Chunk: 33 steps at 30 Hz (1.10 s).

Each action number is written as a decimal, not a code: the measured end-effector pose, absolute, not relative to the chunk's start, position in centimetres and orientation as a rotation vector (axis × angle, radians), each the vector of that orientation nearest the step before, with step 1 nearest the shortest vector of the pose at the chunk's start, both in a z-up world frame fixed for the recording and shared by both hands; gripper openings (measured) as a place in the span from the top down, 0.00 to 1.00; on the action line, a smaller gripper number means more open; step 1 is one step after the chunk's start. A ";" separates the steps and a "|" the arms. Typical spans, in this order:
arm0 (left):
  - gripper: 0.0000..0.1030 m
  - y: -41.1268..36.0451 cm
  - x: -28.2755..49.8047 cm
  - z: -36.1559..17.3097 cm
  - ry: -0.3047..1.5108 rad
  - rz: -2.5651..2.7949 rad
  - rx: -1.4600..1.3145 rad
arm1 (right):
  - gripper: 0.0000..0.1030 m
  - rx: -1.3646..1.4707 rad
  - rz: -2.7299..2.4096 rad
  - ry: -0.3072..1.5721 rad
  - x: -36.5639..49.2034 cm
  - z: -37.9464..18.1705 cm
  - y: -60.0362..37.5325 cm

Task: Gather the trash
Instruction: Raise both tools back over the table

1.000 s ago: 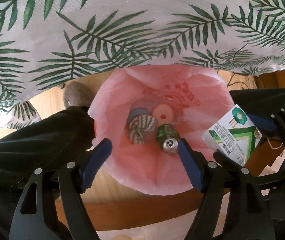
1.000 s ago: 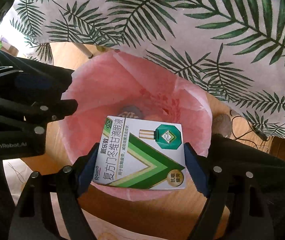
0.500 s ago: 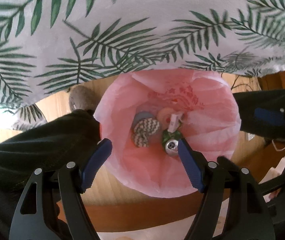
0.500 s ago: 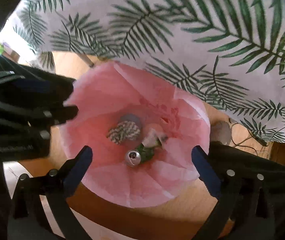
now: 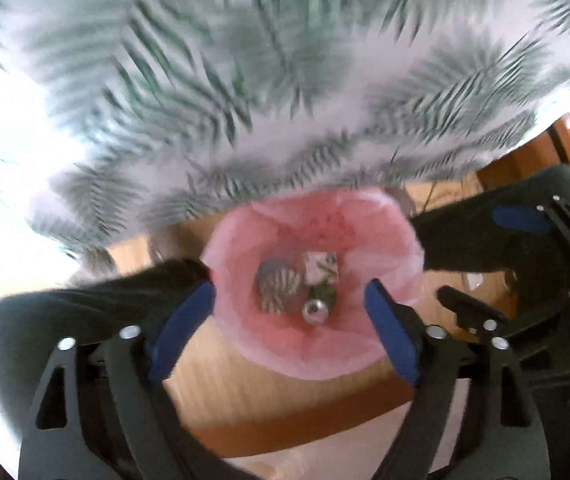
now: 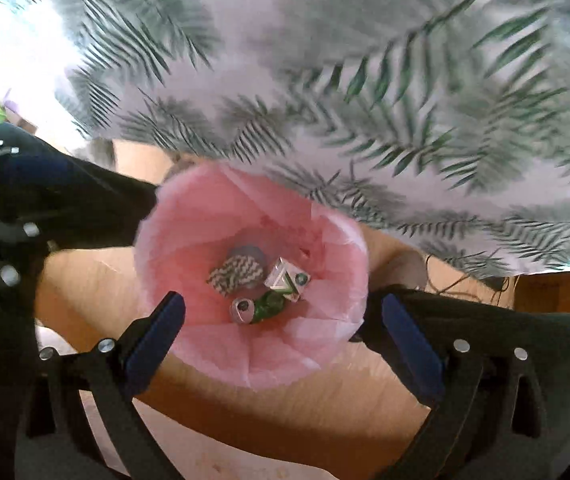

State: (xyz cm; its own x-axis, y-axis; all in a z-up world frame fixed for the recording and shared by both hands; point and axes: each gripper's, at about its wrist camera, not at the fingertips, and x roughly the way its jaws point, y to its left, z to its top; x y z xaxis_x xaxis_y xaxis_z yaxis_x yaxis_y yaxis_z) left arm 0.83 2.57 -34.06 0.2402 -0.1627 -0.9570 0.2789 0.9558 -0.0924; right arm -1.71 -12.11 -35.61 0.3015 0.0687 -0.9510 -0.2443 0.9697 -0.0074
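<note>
Left wrist view: the left tongs (image 5: 289, 312) are spread wide with nothing between the blue pads (image 5: 183, 328), and they've just been opening further. They hang right over the bin (image 5: 381, 248), the one with the pink bag, sitting low centre in the frame. Down at the bottom of it are the trash bits: a green can (image 5: 317, 308) with its silver top up, a zigzag cup (image 5: 279, 288) to its left, and a small box (image 5: 319, 270) just above the can, touching it as far as I can tell. The leaf-print cloth (image 5: 285, 80) fills the top half, pretty blurry. The right tongs show as black bars at the right edge.

Right wrist view: the right tongs (image 6: 285, 332) are opened all the way, empty too. Same bin (image 6: 189, 232) in the middle of the frame, box (image 6: 287, 278) lying tilted on a corner, can (image 6: 259, 308) below it, cup (image 6: 235, 274) to the left. Cloth (image 6: 365, 60) across the top, wood floor (image 6: 85, 280) around the bin, and the left tongs poke in dark from the left edge.
</note>
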 end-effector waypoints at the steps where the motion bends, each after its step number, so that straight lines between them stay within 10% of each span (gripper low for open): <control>1: 0.11 2.7 0.6 -32.7 1.266 -0.307 0.107 | 0.05 -0.163 0.207 1.228 -2.1 -34.5 -12.3; 17: 0.06 3.6 0.8 -13.7 0.906 -0.325 0.124 | 0.05 -0.126 0.176 0.768 -1.8 -12.7 -13.7; 33: 0.06 4.3 10.8 -6.2 0.743 -0.278 0.128 | 0.05 -0.135 0.149 0.627 7.4 -6.0 -15.2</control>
